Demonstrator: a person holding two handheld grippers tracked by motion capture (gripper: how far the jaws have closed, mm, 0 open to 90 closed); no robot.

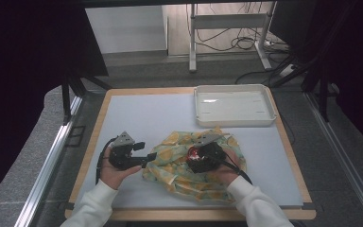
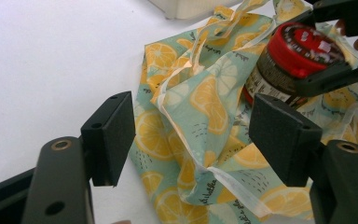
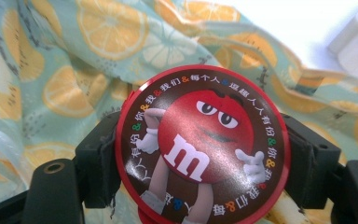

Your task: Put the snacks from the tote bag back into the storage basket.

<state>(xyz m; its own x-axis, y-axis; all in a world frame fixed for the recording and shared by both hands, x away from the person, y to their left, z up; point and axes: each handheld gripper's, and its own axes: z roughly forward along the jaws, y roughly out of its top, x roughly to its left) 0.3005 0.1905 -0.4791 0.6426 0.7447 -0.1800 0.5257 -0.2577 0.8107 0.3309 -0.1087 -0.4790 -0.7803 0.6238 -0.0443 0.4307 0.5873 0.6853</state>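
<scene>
Jaws of my right gripper (image 1: 199,158) pinching the red-lidded candy tub (image 3: 201,144), left gripper (image 2: 193,140) spread beside the lemon-print bag (image 2: 205,116): bagging not yet done.

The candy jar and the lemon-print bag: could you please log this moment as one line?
right gripper: shut on candy jar | left gripper: open at bag edge | lemon-print bag: crumpled on mat | white tray: empty

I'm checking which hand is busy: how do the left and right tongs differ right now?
The right tongs are shut on a red-lidded candy tub above the lemon-print bag; the left tongs hold nothing. The right jaws press the tub's sides; the left jaws gape beside the bag's edge. Both have black jaws.
</scene>
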